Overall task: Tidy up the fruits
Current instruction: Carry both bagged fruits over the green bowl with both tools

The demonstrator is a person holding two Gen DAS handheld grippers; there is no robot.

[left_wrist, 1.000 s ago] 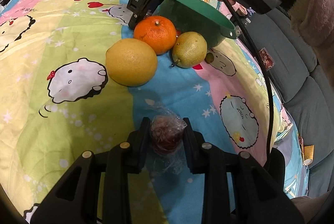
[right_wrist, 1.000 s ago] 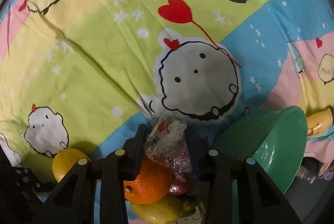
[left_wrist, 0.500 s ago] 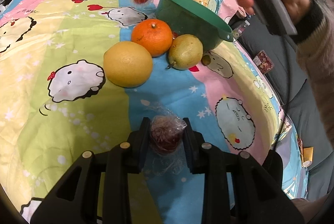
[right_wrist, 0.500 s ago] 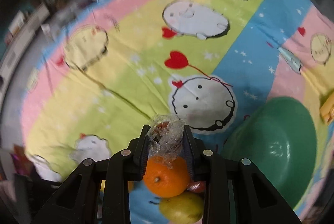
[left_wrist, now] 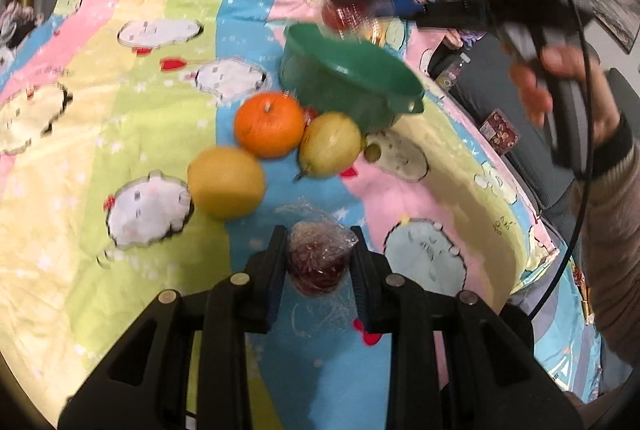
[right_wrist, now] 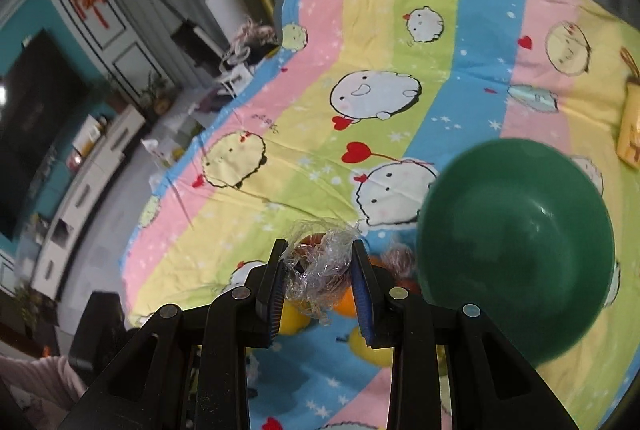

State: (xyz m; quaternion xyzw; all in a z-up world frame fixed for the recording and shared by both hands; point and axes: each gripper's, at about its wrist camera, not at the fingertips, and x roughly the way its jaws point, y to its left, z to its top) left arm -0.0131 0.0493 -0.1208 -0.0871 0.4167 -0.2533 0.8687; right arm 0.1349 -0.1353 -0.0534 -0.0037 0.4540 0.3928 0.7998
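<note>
My left gripper [left_wrist: 318,262] is shut on a dark red fruit in clear plastic wrap [left_wrist: 318,260], low over the cartoon bedsheet. Ahead lie a yellow citrus [left_wrist: 226,181], an orange [left_wrist: 269,129] and a yellow-green pear [left_wrist: 330,143], next to a green bowl [left_wrist: 352,77]. My right gripper [right_wrist: 318,272] is shut on another plastic-wrapped reddish fruit [right_wrist: 316,266], held up in the air left of the green bowl [right_wrist: 516,226]. In the left wrist view it hangs above the bowl's far rim, blurred [left_wrist: 348,15].
The striped cartoon sheet [right_wrist: 376,133] covers a raised surface. A yellow box [right_wrist: 630,133] lies at its far right. A small green fruit [left_wrist: 374,151] sits right of the pear. A grey sofa [left_wrist: 532,157] runs along the right; cabinets and a TV stand left.
My right gripper has lifted its wrapped fruit up from beside the orange and swung it over toward the bowl. My left gripper has risen a little, still holding its fruit.
</note>
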